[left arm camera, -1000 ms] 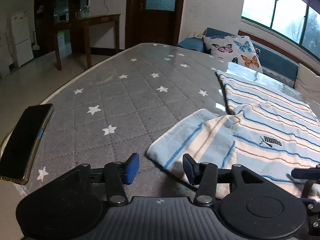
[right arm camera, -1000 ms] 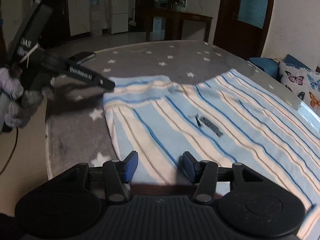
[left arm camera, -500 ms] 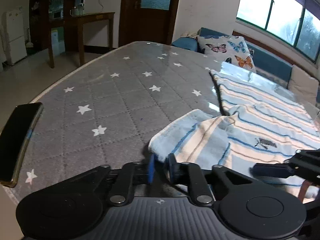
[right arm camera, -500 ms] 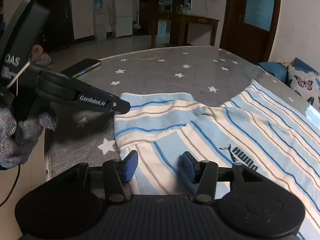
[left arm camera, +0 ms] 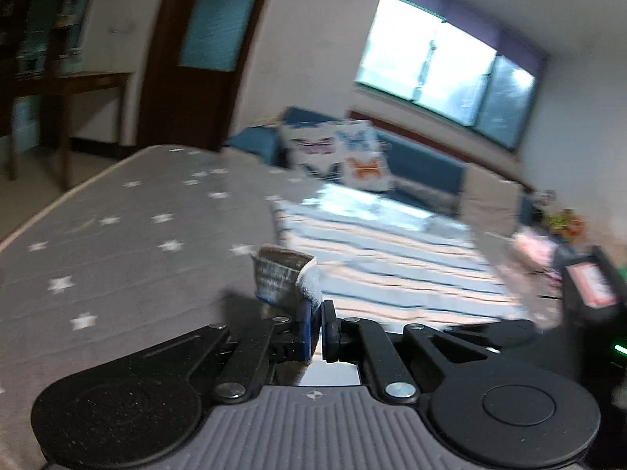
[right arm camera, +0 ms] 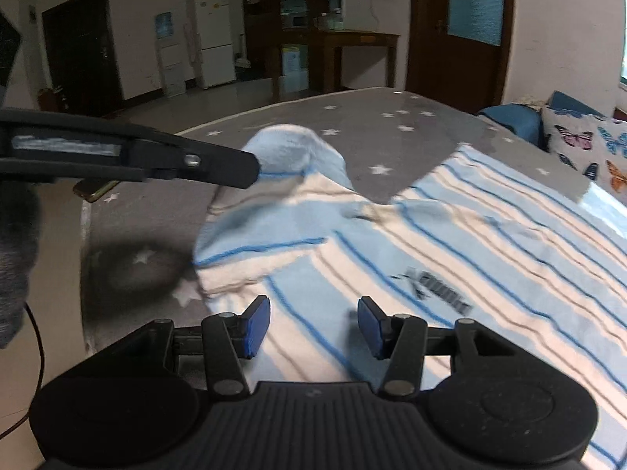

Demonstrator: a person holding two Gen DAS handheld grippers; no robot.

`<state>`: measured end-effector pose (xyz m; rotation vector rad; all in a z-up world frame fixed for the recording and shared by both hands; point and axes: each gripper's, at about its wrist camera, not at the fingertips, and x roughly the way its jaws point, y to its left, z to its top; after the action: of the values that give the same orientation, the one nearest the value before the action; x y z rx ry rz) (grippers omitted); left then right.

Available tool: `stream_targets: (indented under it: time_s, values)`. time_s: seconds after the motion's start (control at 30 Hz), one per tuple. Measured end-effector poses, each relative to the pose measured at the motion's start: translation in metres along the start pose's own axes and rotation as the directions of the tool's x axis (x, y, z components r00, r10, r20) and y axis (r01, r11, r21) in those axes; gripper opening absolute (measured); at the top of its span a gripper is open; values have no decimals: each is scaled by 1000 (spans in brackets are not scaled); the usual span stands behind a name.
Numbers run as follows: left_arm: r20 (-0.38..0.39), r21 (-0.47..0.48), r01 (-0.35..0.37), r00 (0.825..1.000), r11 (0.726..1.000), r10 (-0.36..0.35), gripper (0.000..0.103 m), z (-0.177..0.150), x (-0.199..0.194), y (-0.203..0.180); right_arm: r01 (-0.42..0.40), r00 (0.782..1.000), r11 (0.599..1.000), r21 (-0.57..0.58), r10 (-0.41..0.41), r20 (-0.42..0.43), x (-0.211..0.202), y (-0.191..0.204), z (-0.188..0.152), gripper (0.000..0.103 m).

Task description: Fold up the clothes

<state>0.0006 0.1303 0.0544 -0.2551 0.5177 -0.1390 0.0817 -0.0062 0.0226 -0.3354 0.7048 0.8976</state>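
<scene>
A light-blue shirt (right arm camera: pixel 470 243) with blue and tan stripes lies spread on the grey star-patterned table (right arm camera: pixel 392 129). My left gripper (left arm camera: pixel 316 309) is closing the last bit, and its pads pinch the shirt's sleeve (left arm camera: pixel 282 278), which hangs lifted off the table. In the right wrist view the left gripper (right arm camera: pixel 250 168) reaches in from the left and holds the raised sleeve (right arm camera: pixel 298 145) up. My right gripper (right arm camera: pixel 313 313) hovers open just over the shirt's near part, nothing between its fingers. In the blurred left wrist view the shirt (left arm camera: pixel 372 258) stretches away to the right.
A phone (right arm camera: pixel 94 192) lies near the table's left edge. A butterfly cushion (left arm camera: pixel 337 156) and a blue sofa (left arm camera: pixel 423 164) stand beyond the far side. A gloved hand (right arm camera: pixel 15 243) holds the left gripper. Bare grey table (left arm camera: pixel 117 235) lies to the left.
The left gripper shut on the sleeve's edge, then rose and tilted up, lifting the sleeve off the table. The right gripper stayed open and shifted slightly over the shirt.
</scene>
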Motion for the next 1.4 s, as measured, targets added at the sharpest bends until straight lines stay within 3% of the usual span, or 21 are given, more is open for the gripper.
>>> stream_targets:
  time_s: [0.2, 0.4, 0.5, 0.53, 0.57, 0.7, 0.97, 1.07, 1.13, 1.4]
  values:
    - [-73, 117, 118, 991, 986, -110, 5, -16, 9, -30, 98, 995, 993, 58, -98, -9, -22, -35, -15, 50]
    - [-206, 172, 156, 971, 973, -119, 11, -32, 21, -35, 164, 986, 979, 121, -165, 2, -39, -65, -20, 50]
    - [-200, 185, 162, 972, 969, -125, 22, -26, 14, -31, 165, 985, 975, 149, -171, 31, -46, -74, -15, 50]
    - [-179, 188, 157, 976, 970, -123, 31, -22, 9, -29, 157, 985, 976, 153, -165, 43, -48, -75, -12, 49]
    - [-162, 193, 143, 980, 971, -112, 32, -20, 6, -28, 149, 986, 977, 152, -159, 54, -50, -74, -10, 49]
    - [-133, 194, 48, 991, 980, -22, 31, -11, 11, -16, 80, 994, 988, 132, -89, 68, -43, -65, -2, 42]
    - [-243, 226, -62, 963, 972, 118, 28, -33, 41, -1, -46, 999, 998, 31, 47, -16, -15, -25, -14, 24]
    - [-254, 202, -65, 960, 977, 116, 28, -29, 42, 5, -40, 999, 999, -22, 40, -25, -17, -10, -24, 24]
    - [-222, 217, -74, 967, 973, 123, 28, -21, 42, -1, -32, 999, 998, -50, 31, -25, -20, -6, -24, 24]
    - [-193, 239, -21, 979, 971, 69, 28, 9, 88, -26, -23, 999, 999, -32, 22, -26, -29, -5, -27, 24]
